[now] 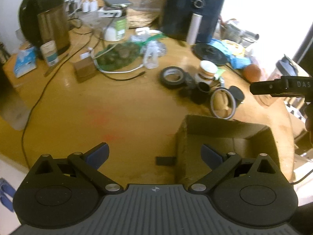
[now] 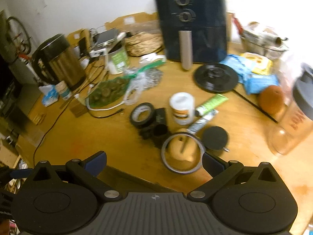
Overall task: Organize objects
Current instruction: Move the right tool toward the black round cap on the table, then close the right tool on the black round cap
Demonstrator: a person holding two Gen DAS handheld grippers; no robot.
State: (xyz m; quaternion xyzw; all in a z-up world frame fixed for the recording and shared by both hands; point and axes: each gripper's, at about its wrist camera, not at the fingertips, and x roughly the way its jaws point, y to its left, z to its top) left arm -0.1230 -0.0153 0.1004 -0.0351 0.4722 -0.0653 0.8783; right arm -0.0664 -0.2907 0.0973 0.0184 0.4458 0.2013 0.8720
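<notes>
Both grippers, left gripper (image 1: pixel 154 153) and right gripper (image 2: pixel 154 164), are hovering spread and empty; the right should be descending squarely over the ring (image 2: pixel 183 152) beside the box (image 1: pixel 225 135).

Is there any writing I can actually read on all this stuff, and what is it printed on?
"DAS": white letters on the right claw, cut off at the left view's edge.
Red letters on the clear jar: too blurred to read.
Labels on the white tub, green can and green tube: too blurred to read.

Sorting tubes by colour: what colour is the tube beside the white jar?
Bright green tube, clearest in the right wrist view.
</notes>
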